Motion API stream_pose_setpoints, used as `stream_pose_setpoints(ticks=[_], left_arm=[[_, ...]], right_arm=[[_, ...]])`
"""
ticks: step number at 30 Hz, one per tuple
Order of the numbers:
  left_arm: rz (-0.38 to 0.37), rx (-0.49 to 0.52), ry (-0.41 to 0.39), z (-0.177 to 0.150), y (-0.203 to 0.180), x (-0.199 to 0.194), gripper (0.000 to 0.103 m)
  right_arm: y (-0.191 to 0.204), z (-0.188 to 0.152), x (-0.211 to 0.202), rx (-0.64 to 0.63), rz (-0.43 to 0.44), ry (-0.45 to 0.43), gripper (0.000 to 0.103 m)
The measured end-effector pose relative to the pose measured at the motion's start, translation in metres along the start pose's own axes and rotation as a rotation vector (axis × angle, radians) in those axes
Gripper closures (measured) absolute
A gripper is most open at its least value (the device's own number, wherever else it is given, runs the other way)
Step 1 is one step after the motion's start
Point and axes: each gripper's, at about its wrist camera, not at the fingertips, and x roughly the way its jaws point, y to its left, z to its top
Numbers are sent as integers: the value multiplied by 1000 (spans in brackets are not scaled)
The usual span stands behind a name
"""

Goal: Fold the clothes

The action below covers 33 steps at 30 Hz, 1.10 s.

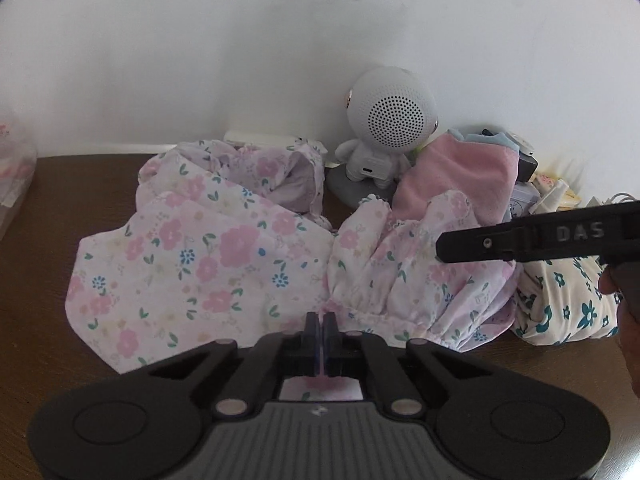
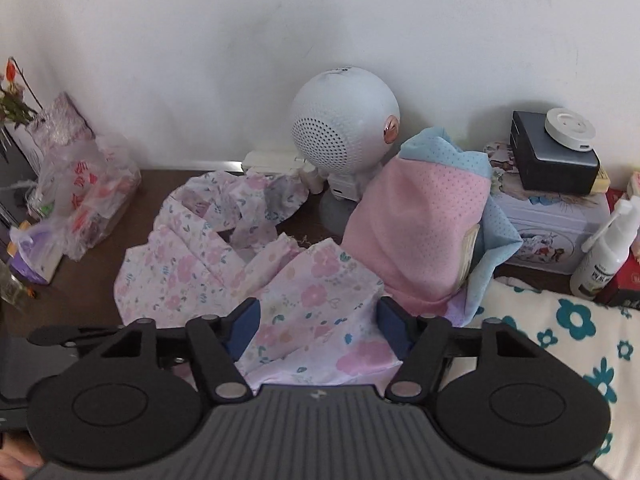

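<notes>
A pink floral garment [image 1: 208,264] lies crumpled on the dark wooden table [image 1: 44,280]. My left gripper [image 1: 321,322] is shut on its near gathered edge. In the right wrist view the same garment [image 2: 312,288] lies under and between the jaws of my right gripper [image 2: 318,320], which is open just above the cloth. The right gripper's finger [image 1: 500,242] reaches in from the right in the left wrist view, over the garment's ruffled part.
A white round speaker toy [image 1: 390,120] stands at the wall behind the garment. A pink and blue cloth [image 2: 424,220] leans to the right. A cream cloth with teal flowers [image 2: 560,344] lies at the right. Boxes and a bottle [image 2: 604,252] stand far right; plastic bags [image 2: 80,208] at left.
</notes>
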Motion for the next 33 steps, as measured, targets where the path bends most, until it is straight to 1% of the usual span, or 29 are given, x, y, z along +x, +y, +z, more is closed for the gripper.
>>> stream_pose_setpoints(ticks=[1, 2, 5, 7, 8, 10, 11, 12, 14, 16, 17, 18, 19, 21, 22, 23, 24, 25, 26, 27, 28, 29, 30, 31, 33], left_arm=[[-2, 3, -13, -4, 1, -6, 103], [-5, 6, -26, -9, 2, -13, 103], [0, 12, -62, -24, -1, -38, 103], [-13, 5, -93, -37, -8, -66, 103], [-18, 1, -111, -45, -9, -82, 103], [-23, 10, -176, -68, -2, -124, 103], [-18, 27, -200, -80, -1, -145, 103], [-13, 43, -223, -93, 0, -167, 103], [-13, 55, -259, -122, 4, -215, 103], [19, 82, -283, -153, 2, -256, 96], [34, 95, -294, -169, 1, -277, 93], [40, 106, -299, -184, -2, -293, 79], [29, 112, -290, -200, -8, -305, 62], [-3, 148, -259, -230, -23, -325, 52], [-17, 170, -242, -244, -32, -333, 51], [-32, 170, -226, -259, -40, -338, 49], [-53, 162, -195, -272, -46, -341, 44], [-78, 148, -152, -285, -52, -341, 42], [-93, 136, -114, -293, -58, -338, 42], [-102, 126, -78, -301, -65, -336, 42], [-87, 123, -53, -307, -74, -335, 42], [-76, 131, -52, -309, -80, -334, 41], [-62, 124, -61, -308, -84, -331, 37], [-42, 116, -65, -306, -90, -327, 30], [-3, 160, -60, -301, -106, -311, 28]], right_arm=[[1, -2, 3, -8, -6, 13, 91], [2, -5, 4, -9, -1, 18, 100], [15, -20, -7, -34, 46, -25, 101], [28, -31, -26, -38, 83, -78, 101], [39, -39, -40, -66, 114, -108, 102], [71, -61, -80, -210, 164, -198, 102], [89, -77, -102, -296, 162, -231, 102], [109, -96, -125, -374, 141, -257, 102], [141, -140, -168, -515, 133, -278, 102], [175, -202, -201, -675, 101, -279, 102], [191, -235, -212, -748, 95, -256, 102], [206, -268, -220, -797, 103, -219, 102], [219, -301, -224, -819, 129, -156, 101], [234, -359, -229, -835, 190, -18, 101], [240, -382, -234, -840, 211, 20, 101], [243, -400, -242, -827, 236, 49, 98], [242, -410, -254, -784, 268, 57, 93], [237, -414, -267, -726, 297, 48, 88], [229, -416, -280, -663, 309, 27, 70], [218, -415, -292, -602, 298, -6, 56], [207, -414, -301, -557, 264, -37, 56], [194, -411, -307, -521, 217, -56, 56], [182, -407, -310, -487, 166, -74, 56], [171, -402, -309, -454, 110, -91, 56], [152, -391, -299, -400, 1, -118, 56]])
